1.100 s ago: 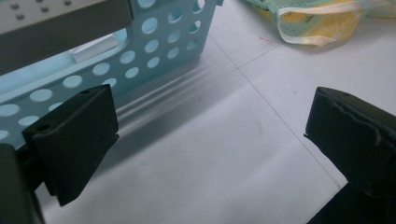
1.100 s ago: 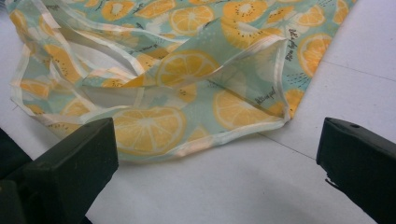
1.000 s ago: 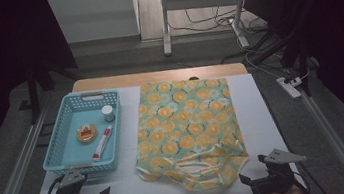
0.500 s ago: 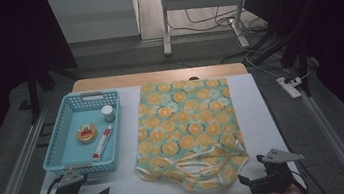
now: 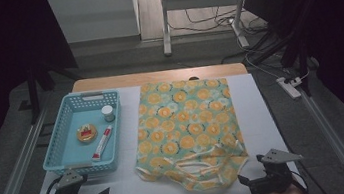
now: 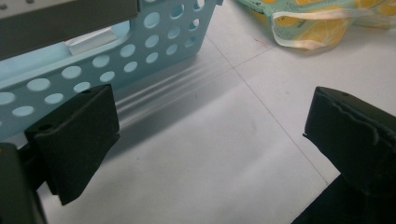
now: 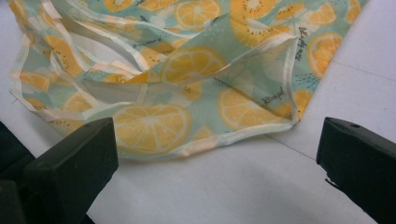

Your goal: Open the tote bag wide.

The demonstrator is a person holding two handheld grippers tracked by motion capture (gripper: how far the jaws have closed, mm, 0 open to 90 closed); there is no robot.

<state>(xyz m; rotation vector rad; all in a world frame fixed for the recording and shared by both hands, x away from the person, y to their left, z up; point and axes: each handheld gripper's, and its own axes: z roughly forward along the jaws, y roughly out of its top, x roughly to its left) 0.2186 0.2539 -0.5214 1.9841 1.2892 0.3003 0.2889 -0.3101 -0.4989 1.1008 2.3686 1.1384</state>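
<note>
The left tongs (image 5: 103, 193) rest low on the near-left part of the white desk (image 5: 126, 188), with the two black jaws spread wide and nothing between them. The right tongs (image 5: 244, 180) rest at the near-right part of the desk, also spread wide and empty. Just ahead of the right tongs lies the near edge of a flat cloth bag with an orange-slice print on pale green fabric (image 5: 186, 125), its cream handles (image 5: 203, 159) folded loosely on it. Just ahead of the left tongs stands a light blue plastic basket with round holes in its wall (image 5: 51, 155). Inside it lie a red and white tube (image 5: 102, 142), a round yellow container (image 5: 86, 133) and, farther, a small white jar (image 5: 107, 113).
</note>
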